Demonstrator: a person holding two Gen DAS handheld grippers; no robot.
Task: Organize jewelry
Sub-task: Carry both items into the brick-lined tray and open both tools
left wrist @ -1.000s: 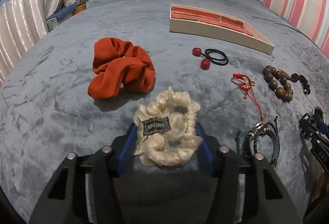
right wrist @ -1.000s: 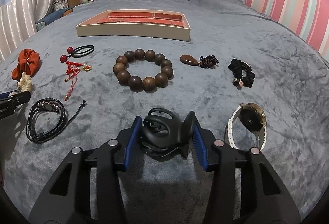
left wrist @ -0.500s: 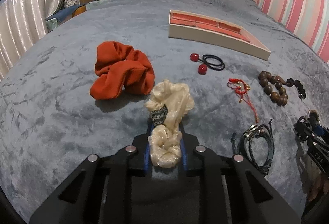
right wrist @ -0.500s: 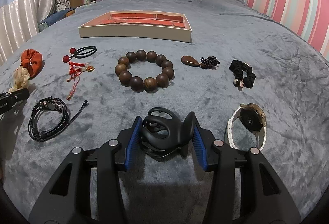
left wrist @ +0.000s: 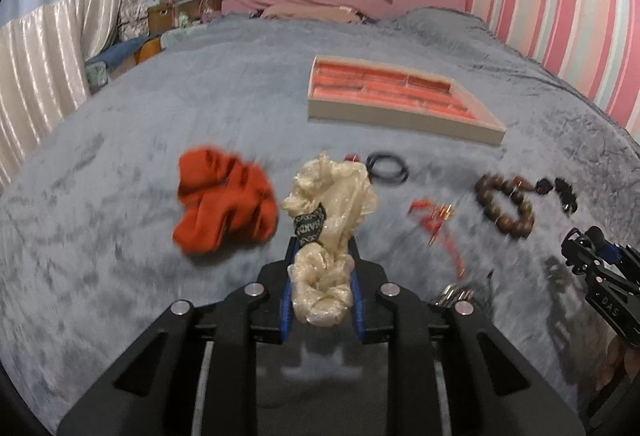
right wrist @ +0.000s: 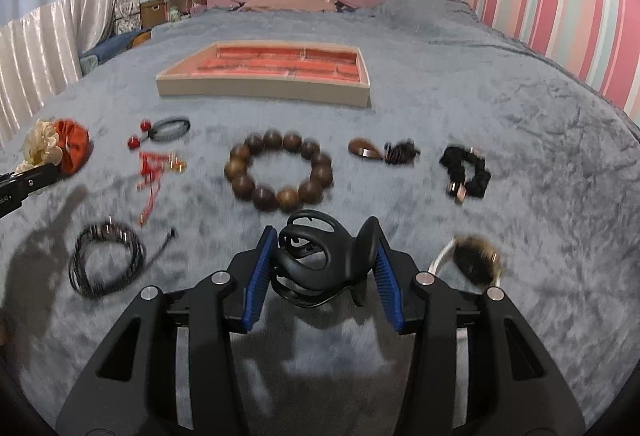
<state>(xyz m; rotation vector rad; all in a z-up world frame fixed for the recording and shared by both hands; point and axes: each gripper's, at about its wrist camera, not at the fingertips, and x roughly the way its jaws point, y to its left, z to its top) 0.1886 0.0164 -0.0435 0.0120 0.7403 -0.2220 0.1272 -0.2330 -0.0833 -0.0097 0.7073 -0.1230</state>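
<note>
My left gripper (left wrist: 322, 256) is shut on a cream scrunchie (left wrist: 328, 204) with a black label and holds it lifted above the grey bedspread; it also shows far left in the right wrist view (right wrist: 40, 146). My right gripper (right wrist: 322, 248) is shut on a black hair claw clip (right wrist: 316, 260), raised off the bed. The beige jewelry tray (left wrist: 400, 116) with an orange lining lies farther back, also in the right wrist view (right wrist: 264, 90).
An orange scrunchie (left wrist: 224, 204), a black hair tie (left wrist: 386, 168), a red cord charm (left wrist: 434, 220), a wooden bead bracelet (right wrist: 278, 170), a brown pendant (right wrist: 364, 150), a black scrunchie (right wrist: 466, 172), a black cord bracelet (right wrist: 106, 262) and a watch (right wrist: 474, 262) lie on the bed.
My left gripper closed on the cream scrunchie and lifted it off the bed. My right gripper rose a little with the claw clip.
</note>
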